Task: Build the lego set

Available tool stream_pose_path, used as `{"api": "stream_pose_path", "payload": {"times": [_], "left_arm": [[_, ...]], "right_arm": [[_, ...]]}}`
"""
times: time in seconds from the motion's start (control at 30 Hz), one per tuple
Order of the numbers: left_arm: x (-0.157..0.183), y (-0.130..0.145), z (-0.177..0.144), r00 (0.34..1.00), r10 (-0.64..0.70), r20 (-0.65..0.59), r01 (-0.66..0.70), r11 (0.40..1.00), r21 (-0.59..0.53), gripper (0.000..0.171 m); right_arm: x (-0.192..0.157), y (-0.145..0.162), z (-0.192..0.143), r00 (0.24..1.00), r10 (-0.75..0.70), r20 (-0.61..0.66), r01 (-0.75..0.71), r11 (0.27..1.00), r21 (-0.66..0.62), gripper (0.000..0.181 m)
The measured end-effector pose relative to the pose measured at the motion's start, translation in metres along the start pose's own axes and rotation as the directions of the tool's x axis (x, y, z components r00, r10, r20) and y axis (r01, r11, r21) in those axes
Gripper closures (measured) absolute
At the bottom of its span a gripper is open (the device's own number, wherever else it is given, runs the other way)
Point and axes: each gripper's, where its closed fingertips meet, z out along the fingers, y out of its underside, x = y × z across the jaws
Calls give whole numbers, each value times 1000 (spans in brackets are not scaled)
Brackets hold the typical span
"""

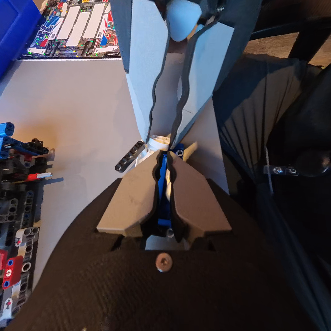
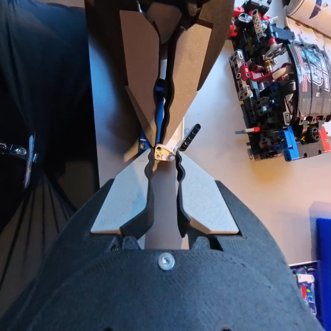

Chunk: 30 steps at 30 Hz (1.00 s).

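Tools are meeting tip to tip over the near edge of the worktop [image 1: 75, 100], close to your dark clothing. Your left tool [image 1: 165, 155] is pressing its fingers almost together and pinching a blue panel [image 1: 163, 188], which is running back between the pads toward the camera. Your right tool [image 2: 164, 155] is gripping a white piece [image 2: 163, 152] at its very tips, with the fingers spreading apart behind that point. The white piece is touching the far end of the blue panel, so both tools are holding one small assembly just above the worktop. A black beam [image 2: 190, 137] with a row of holes is sticking out from the white piece, angling toward the middle of the worktop.

The part-built car [image 2: 286, 93] is sitting well apart from the tools on the worktop, black with red, blue and grey parts. A sticker sheet [image 1: 75, 28] is lying at the far left in the left wrist view, just beside a blue bin [image 1: 14, 30].
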Motion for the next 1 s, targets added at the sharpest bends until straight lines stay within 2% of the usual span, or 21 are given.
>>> {"api": "stream_pose_path", "payload": {"times": [0.13,0.23,0.43,0.6,0.7,0.73,0.83,1.0], "left_arm": [[-1,0,-1,999,-44,-20,44,999,3,170],[-5,1,-2,999,-18,35,18,1000,-1,171],[-5,2,-1,999,-22,30,23,1000,-5,171],[-5,2,-1,999,-20,35,20,1000,-5,171],[-6,2,-2,999,-11,53,12,1000,-6,171],[-6,2,-2,998,-3,57,4,1000,-7,166],[-7,3,-3,998,-16,61,17,1000,-7,154],[-9,-6,-11,992,-126,11,125,991,56,155]], "right_arm": [[1,0,1,998,50,39,-50,999,18,160],[5,0,2,996,81,21,-82,996,36,159],[6,-2,0,987,155,31,-157,981,111,160],[5,-1,1,991,133,-15,-130,983,131,160],[5,-1,0,980,197,25,-198,971,132,159],[6,-1,-1,977,212,31,-214,968,133,160],[9,-3,-5,983,185,12,-184,971,154,160],[10,-11,-12,995,85,-56,-74,983,169,160]]}}
